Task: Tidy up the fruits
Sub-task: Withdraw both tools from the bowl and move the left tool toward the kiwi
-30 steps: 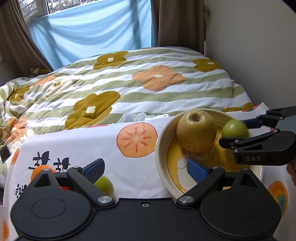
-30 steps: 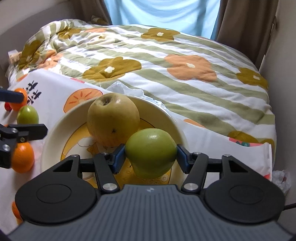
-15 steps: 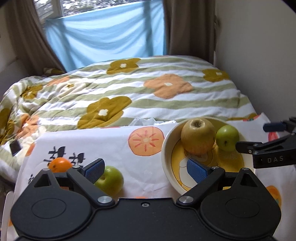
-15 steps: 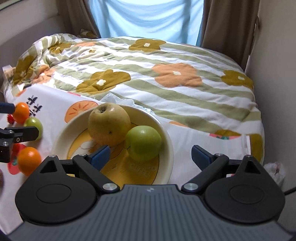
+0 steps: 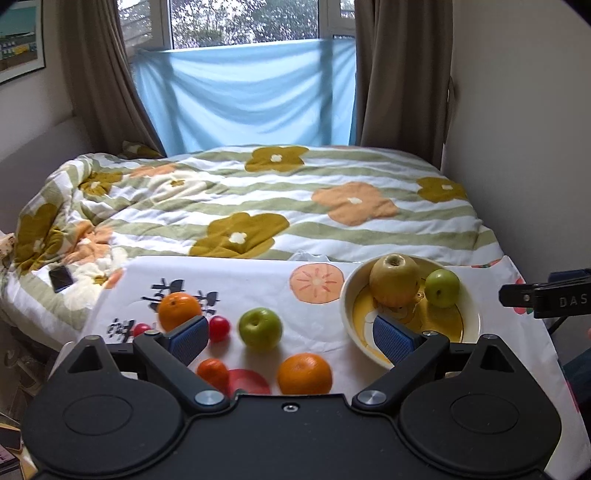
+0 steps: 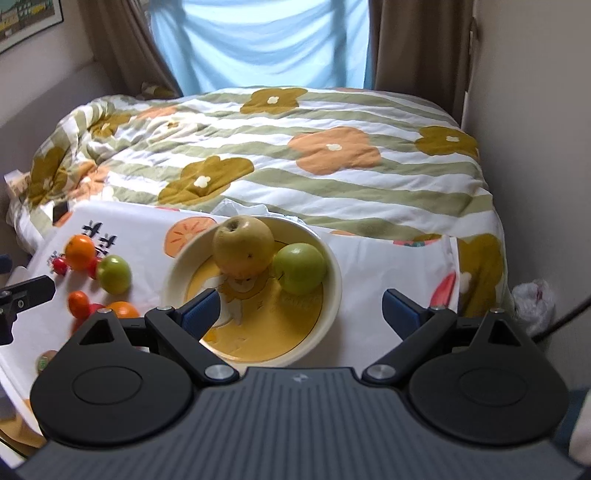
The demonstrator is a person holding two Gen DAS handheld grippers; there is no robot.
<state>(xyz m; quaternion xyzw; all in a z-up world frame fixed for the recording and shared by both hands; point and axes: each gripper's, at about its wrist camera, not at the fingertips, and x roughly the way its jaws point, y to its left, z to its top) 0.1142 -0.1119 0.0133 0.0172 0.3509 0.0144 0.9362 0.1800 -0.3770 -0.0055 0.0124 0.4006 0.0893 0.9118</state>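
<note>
Place: a bedroom at home
Shows it: a bed (image 5: 258, 206) with a flowery blanket (image 6: 295, 155), curtains (image 5: 402, 74), a window (image 5: 240, 22)

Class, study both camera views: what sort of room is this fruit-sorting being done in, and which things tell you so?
Most likely a bedroom at home: a bed with a floral quilt fills the room, brown curtains frame the window, and a framed picture hangs on the wall.

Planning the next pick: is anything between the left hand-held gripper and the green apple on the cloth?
Nothing visible. The left hand-held gripper is open, and the green apple sits in plain view between its fingers' line, with bare cloth around it; the oranges lie off to the sides.
</note>
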